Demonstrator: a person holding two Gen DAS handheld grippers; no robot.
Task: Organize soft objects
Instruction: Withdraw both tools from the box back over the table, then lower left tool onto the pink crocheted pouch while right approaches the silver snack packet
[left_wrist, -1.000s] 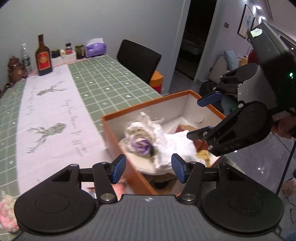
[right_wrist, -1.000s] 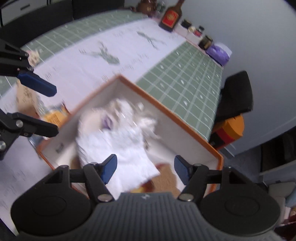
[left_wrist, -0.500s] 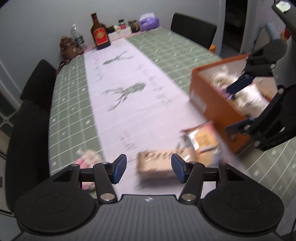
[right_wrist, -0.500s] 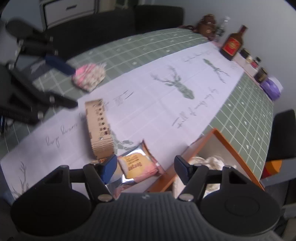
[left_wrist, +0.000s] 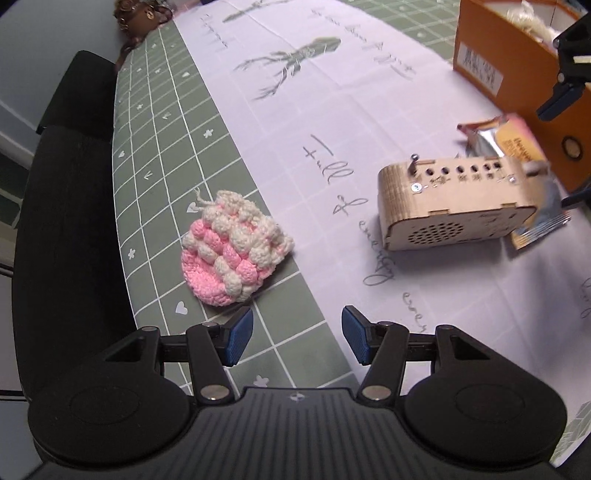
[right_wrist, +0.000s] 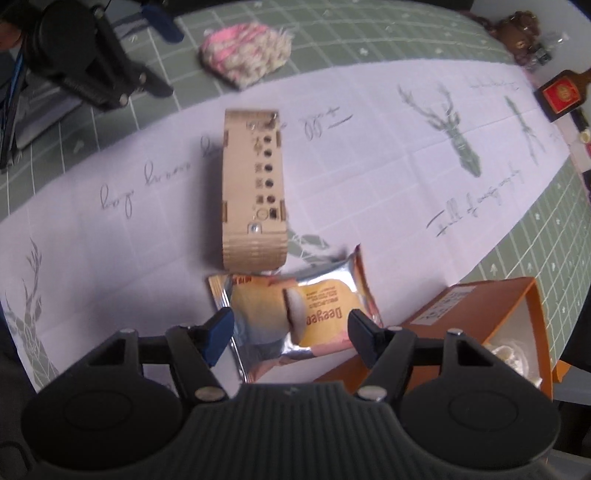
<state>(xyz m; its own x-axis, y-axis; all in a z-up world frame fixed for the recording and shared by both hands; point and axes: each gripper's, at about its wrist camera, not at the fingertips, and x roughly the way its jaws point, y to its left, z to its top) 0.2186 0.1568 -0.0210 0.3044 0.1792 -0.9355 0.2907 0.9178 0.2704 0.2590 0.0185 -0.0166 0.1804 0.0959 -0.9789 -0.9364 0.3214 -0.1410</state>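
A pink and cream crocheted pouch (left_wrist: 235, 252) lies on the green checked tablecloth, just ahead and left of my open, empty left gripper (left_wrist: 297, 335). It also shows in the right wrist view (right_wrist: 245, 53). My right gripper (right_wrist: 290, 334) is open and empty, hovering over a foil snack packet (right_wrist: 295, 314). The orange box (right_wrist: 480, 325) with white soft things inside stands to its right; it also shows in the left wrist view (left_wrist: 506, 66). The left gripper shows in the right wrist view at the top left (right_wrist: 159, 55).
A wooden box with holes (left_wrist: 450, 205) lies on the white deer-print runner between pouch and packet; it also shows in the right wrist view (right_wrist: 255, 188). A black chair (left_wrist: 62, 221) stands at the table's left edge. A bottle (right_wrist: 565, 94) and a brown figure (right_wrist: 521, 31) stand far off.
Both grippers have left the orange box. The left one swung to the table's left edge and now faces the pouch. The right one came down over the snack packet.
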